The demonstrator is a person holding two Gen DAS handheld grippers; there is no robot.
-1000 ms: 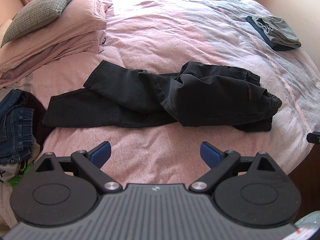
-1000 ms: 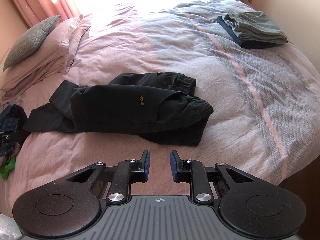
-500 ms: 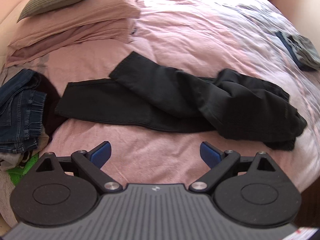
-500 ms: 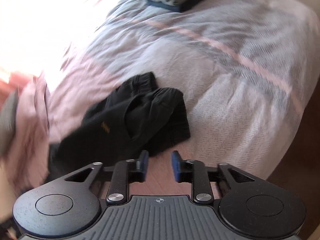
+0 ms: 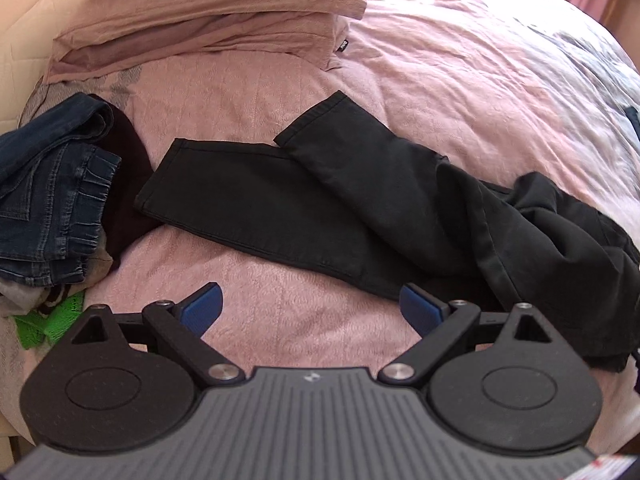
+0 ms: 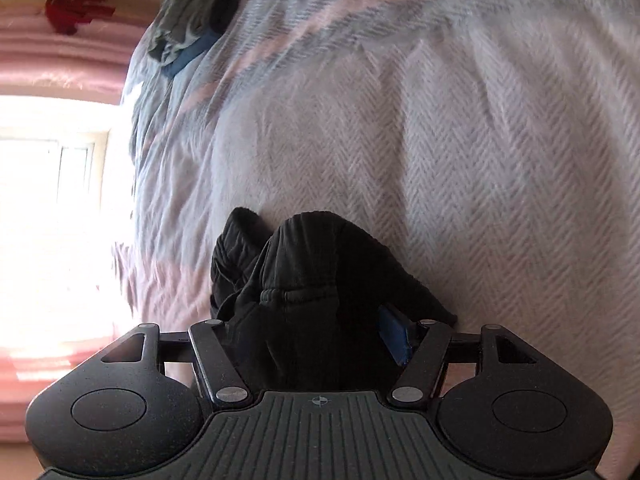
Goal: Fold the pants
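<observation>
Your left gripper (image 5: 310,307) hangs over the pink bedspread (image 5: 460,72) with its blue-padded jaws spread wide and nothing between them. Just beyond lie the black pants (image 5: 360,208), two legs reaching left, one crossing over the other, the waist end bunched in a heap at right. A pile of blue jeans (image 5: 52,192) sits at the left edge, with stacked pink pillows (image 5: 208,12) above.

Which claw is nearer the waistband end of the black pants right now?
Right. The right claw, jaws just opened wide, straddles the bunched waistband of the black pants. The left claw hangs open short of the legs, bare bedspread between its pads.
</observation>
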